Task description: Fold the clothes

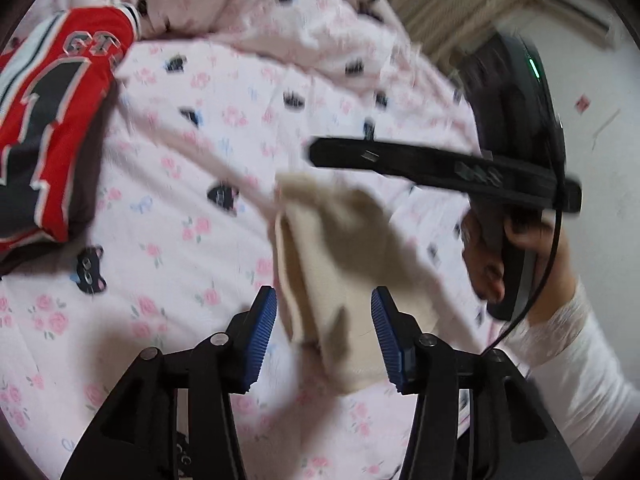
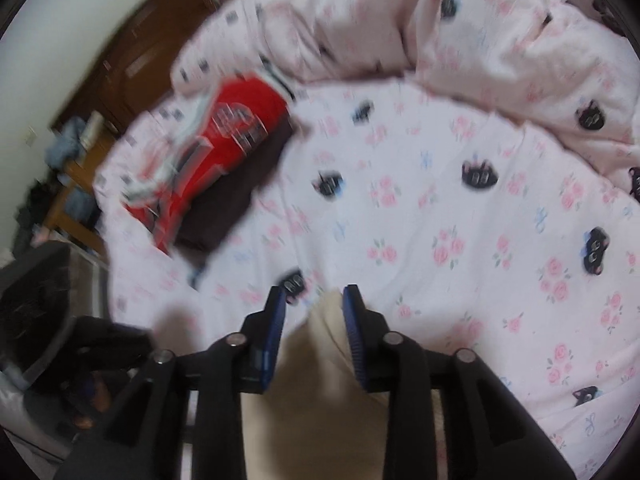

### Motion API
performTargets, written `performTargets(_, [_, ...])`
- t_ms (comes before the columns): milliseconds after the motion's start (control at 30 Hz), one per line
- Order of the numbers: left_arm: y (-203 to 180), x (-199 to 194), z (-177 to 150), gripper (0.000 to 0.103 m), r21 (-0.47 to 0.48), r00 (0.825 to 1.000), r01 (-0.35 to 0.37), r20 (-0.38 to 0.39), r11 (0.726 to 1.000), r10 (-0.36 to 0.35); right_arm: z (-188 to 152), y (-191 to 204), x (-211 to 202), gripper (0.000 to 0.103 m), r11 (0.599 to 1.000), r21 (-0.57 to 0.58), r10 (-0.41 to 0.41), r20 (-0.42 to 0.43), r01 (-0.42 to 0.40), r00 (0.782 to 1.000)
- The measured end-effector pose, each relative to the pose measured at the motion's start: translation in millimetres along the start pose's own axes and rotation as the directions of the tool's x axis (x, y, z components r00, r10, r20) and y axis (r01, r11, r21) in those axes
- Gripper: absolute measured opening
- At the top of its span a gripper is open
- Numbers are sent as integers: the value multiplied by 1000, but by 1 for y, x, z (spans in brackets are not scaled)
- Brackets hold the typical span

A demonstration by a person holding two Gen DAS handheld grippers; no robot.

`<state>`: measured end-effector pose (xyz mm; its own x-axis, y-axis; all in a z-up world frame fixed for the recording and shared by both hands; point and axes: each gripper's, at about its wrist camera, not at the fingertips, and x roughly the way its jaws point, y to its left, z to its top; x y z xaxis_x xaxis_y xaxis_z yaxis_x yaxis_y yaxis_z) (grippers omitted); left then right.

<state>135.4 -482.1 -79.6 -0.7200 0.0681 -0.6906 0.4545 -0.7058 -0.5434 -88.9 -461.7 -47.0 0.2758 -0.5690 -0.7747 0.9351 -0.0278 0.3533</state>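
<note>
A small cream cloth [image 1: 332,256] hangs blurred between the blue pads of my left gripper [image 1: 324,336], which stands open; the cloth brushes the right pad. In the right wrist view the same cream cloth [image 2: 320,364] fills the gap between the pads of my right gripper [image 2: 315,332], whose jaws stand apart without a clear squeeze. A person's hand [image 1: 492,264] holds the black body of the right gripper [image 1: 440,168] just beyond the cloth. A folded red jersey [image 1: 52,120] lies on a dark garment at the left of the bed, also seen as the red jersey [image 2: 224,148] in the right wrist view.
The bed sheet [image 1: 180,184] is pink with roses and black cat faces. A bunched duvet [image 2: 500,40] of the same print lies along the far side. Wooden furniture [image 2: 132,64] with clutter stands past the bed's left edge. A white sleeve [image 1: 580,360] is at the right.
</note>
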Motion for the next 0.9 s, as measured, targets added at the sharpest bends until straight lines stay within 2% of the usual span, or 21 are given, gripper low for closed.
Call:
performTargets(133, [0, -8, 6, 44, -14, 998, 8, 57, 1000, -7, -2, -1, -38, 36, 1000, -5, -27, 80, 27, 996])
performTargets(267, [-7, 12, 10, 44, 2, 1000, -16, 24, 1000, 16, -15, -6, -52, 36, 994, -8, -108, 82, 109, 991])
performTargets(367, [-14, 24, 8, 45, 21, 999, -37, 0, 999, 37, -34, -12, -49, 36, 986, -14, -166, 49, 167, 985])
performTargets(467, [-21, 33, 7, 45, 43, 998, -52, -18, 998, 53, -52, -21, -35, 36, 982, -5, -189, 6, 189, 982])
performTargets(600, [-19, 45, 5, 45, 48, 992, -107, -55, 993, 110, -65, -38, -20, 36, 976, 36, -212, -14, 213, 977])
performTargets(800, [-8, 54, 3, 45, 33, 985, -144, -96, 989, 146, -56, -64, -16, 36, 968, 145, -212, 29, 206, 977])
performTargets(900, [-5, 56, 3, 45, 28, 984, -142, -106, 989, 144, -48, -76, -12, 36, 957, 184, -233, 22, 225, 972])
